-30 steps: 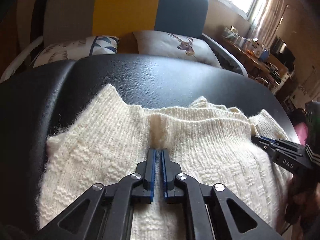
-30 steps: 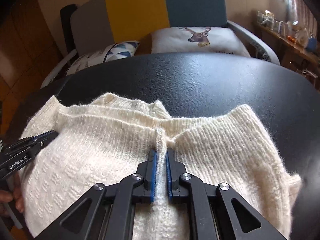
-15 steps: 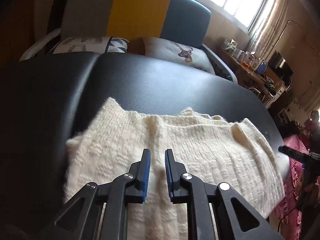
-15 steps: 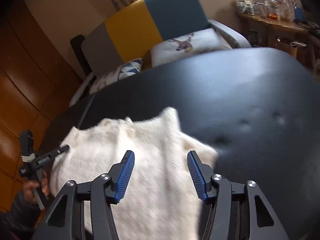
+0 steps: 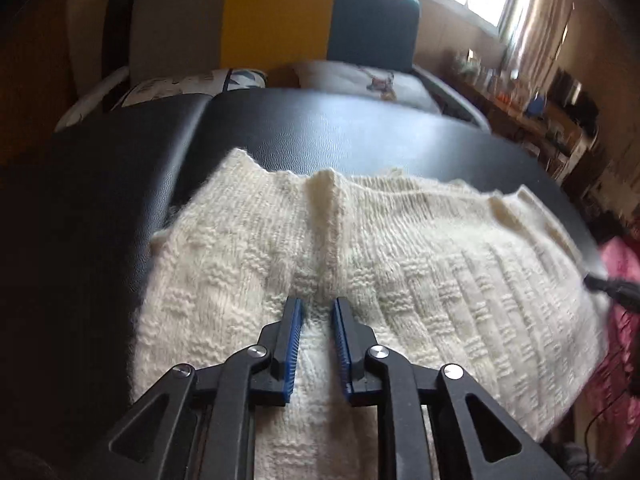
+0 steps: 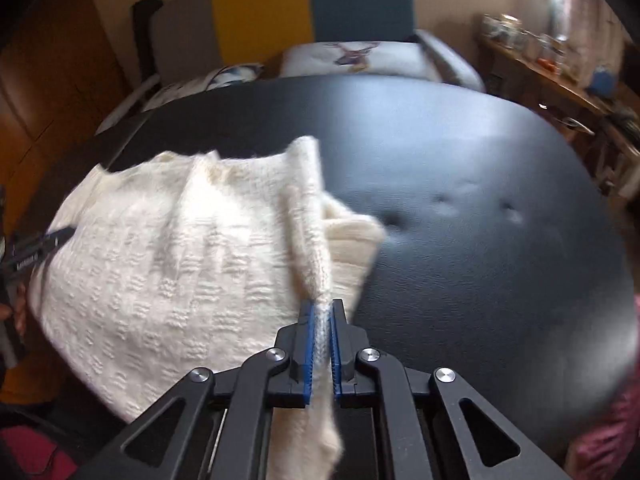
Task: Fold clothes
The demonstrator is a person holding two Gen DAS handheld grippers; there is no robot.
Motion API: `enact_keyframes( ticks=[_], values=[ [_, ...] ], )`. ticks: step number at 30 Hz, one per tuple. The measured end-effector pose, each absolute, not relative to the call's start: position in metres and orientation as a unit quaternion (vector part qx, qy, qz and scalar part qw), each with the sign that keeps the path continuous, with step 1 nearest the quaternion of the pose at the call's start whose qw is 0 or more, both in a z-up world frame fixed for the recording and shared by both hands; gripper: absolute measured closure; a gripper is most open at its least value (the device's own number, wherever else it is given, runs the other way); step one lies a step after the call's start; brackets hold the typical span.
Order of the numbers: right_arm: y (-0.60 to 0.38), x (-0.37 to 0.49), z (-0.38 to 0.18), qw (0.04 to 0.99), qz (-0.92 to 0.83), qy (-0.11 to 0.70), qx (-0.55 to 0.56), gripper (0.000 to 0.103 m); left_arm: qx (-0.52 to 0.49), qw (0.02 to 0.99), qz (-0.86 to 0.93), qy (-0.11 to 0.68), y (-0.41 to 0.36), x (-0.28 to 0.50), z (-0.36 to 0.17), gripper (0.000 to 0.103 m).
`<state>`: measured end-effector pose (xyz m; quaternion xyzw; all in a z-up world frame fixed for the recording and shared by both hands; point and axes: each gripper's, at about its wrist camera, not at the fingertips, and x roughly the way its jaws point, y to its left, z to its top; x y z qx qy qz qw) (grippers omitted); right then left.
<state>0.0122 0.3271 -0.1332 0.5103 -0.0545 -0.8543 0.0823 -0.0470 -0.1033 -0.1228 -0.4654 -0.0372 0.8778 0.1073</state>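
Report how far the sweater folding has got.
Done: the cream sweater lies partly folded on the black table. In hand: the right gripper pinches a raised edge of it; the left gripper sits open over the knit. Left: finishing the fold and flattening.

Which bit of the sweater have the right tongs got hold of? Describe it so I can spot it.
On the black padded table lies a cream knitted sweater. Along its right-hand edge a narrow raised ridge of knit runs up from the right tongs, which are shut on it. Unlike the flat fabric beside it, it stands up, pinched.
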Motion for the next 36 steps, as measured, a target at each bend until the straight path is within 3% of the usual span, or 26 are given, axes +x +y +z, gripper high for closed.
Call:
enact_keyframes(
  ticks=[1, 6, 12, 13, 14, 16, 17, 23, 31, 33, 35, 36],
  values=[
    [0.334, 0.016, -0.136, 0.071, -0.854, -0.063, 0.512, 0.103, -0.466, 0.107, 0.877, -0.041, -0.104, -0.047, -0.123, 0.086],
    [0.368, 0.038, -0.139, 0.029, -0.860, -0.126, 0.493, 0.102, -0.470, 0.107, 0.875, -0.046, -0.091, -0.052, -0.102, 0.086],
    [0.378, 0.067, -0.121, 0.180, -0.832, -0.211, 0.481, 0.100, -0.453, 0.246, 0.855, -0.061, -0.028, -0.048, -0.073, 0.086],
    [0.378, 0.071, -0.123, 0.205, -0.820, -0.223, 0.486, 0.099, -0.454, 0.261, 0.850, -0.051, -0.013, -0.047, -0.073, 0.086],
    [0.377, 0.076, -0.127, 0.221, -0.811, -0.236, 0.488, 0.089, -0.455, 0.277, 0.846, -0.040, 0.003, -0.045, -0.074, 0.086],
    [0.378, 0.078, -0.133, 0.239, -0.799, -0.249, 0.492, 0.055, -0.456, 0.301, 0.837, -0.011, 0.033, -0.042, -0.076, 0.086],
    [0.379, 0.077, -0.137, 0.245, -0.796, -0.252, 0.493, 0.050, -0.457, 0.311, 0.834, 0.005, 0.047, -0.041, -0.078, 0.086],
    [0.375, 0.061, -0.149, 0.285, -0.785, -0.274, 0.477, 0.049, -0.446, 0.356, 0.819, 0.064, 0.101, -0.043, -0.079, 0.086],
    [0.320, 0.046, -0.159, 0.464, -0.650, -0.237, 0.553, 0.048, -0.473, 0.350, 0.798, 0.130, 0.144, -0.062, -0.105, 0.085],
    [0.306, 0.046, -0.167, 0.472, -0.628, -0.183, 0.590, 0.049, -0.495, 0.340, 0.790, 0.122, 0.151, -0.073, -0.118, 0.081],
    [0.301, 0.048, -0.189, 0.413, -0.631, -0.111, 0.647, 0.088, -0.505, 0.328, 0.792, 0.104, 0.154, -0.083, -0.125, 0.078],
    [0.300, 0.048, -0.197, 0.387, -0.632, -0.085, 0.666, 0.098, -0.509, 0.323, 0.792, 0.096, 0.156, -0.087, -0.128, 0.078]
  ],
)
